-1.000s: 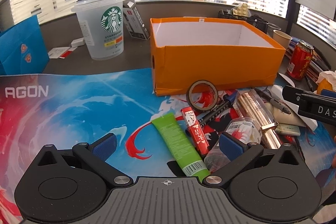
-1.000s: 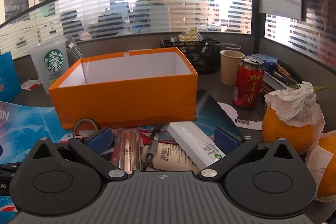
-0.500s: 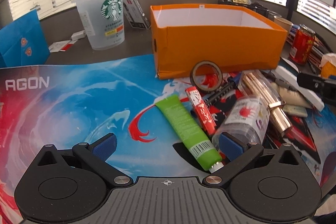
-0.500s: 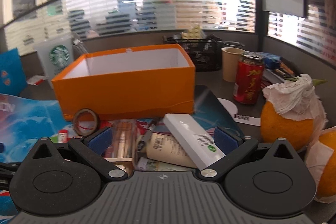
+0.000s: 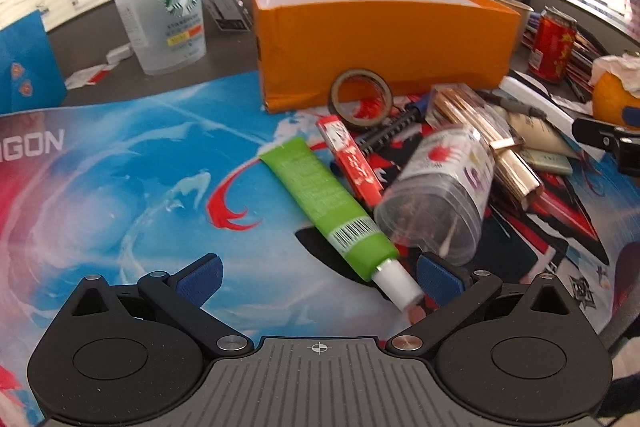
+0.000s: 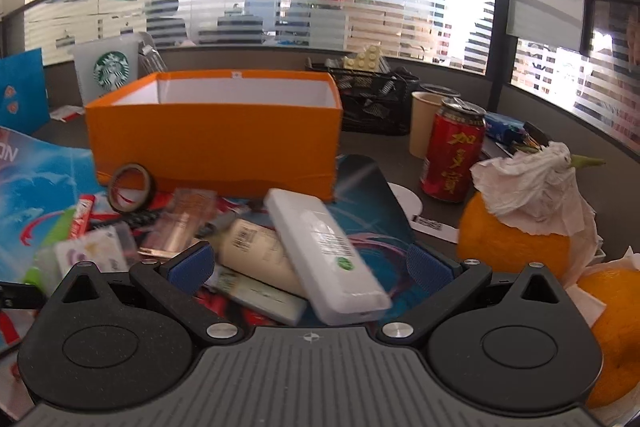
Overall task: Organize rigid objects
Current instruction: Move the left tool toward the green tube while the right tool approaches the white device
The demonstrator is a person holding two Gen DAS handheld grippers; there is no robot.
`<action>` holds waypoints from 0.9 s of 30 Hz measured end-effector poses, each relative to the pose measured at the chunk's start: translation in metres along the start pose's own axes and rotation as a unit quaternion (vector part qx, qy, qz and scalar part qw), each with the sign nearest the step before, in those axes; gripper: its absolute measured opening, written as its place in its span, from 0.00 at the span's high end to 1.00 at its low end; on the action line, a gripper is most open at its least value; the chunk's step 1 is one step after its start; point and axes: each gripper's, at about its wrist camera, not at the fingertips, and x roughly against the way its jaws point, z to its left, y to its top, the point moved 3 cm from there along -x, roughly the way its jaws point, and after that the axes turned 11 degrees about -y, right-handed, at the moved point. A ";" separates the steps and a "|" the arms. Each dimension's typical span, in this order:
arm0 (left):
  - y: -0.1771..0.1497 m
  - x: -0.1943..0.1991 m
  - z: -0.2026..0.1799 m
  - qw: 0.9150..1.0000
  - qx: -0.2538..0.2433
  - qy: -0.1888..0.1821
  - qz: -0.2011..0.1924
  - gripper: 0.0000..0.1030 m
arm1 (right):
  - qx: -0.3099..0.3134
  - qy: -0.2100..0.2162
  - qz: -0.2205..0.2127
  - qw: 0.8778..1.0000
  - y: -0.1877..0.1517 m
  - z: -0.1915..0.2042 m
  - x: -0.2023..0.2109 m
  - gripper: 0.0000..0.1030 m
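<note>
As both wide-open, empty grippers, left gripper (image 5: 318,277) and right gripper (image 6: 308,265), close in, the clutter looms nearer. The box (image 5: 384,39) awaits; sorting seems about to begin.

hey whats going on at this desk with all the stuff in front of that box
A person is sorting clutter with two handheld tongs. The left tongs are open, low over the green squeeze tube beside a clear plastic jar. The right tongs are open above a white rectangular remote-like block. Neither grips anything. The open orange cardboard box behind the pile looks empty from what shows.
</note>
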 end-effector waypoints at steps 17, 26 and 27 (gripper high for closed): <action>0.005 -0.019 0.011 0.999 0.037 0.017 -0.004 0.00 | -0.019 0.085 0.039 0.995 -0.007 -0.027 -0.044 0.03; 0.009 -0.019 0.038 0.997 0.061 0.044 -0.019 0.00 | -0.022 0.101 0.036 0.994 -0.002 -0.030 -0.051 0.05; 0.009 -0.019 0.039 0.997 0.061 0.045 -0.018 0.00 | -0.022 0.103 0.038 0.994 -0.003 -0.029 -0.052 0.07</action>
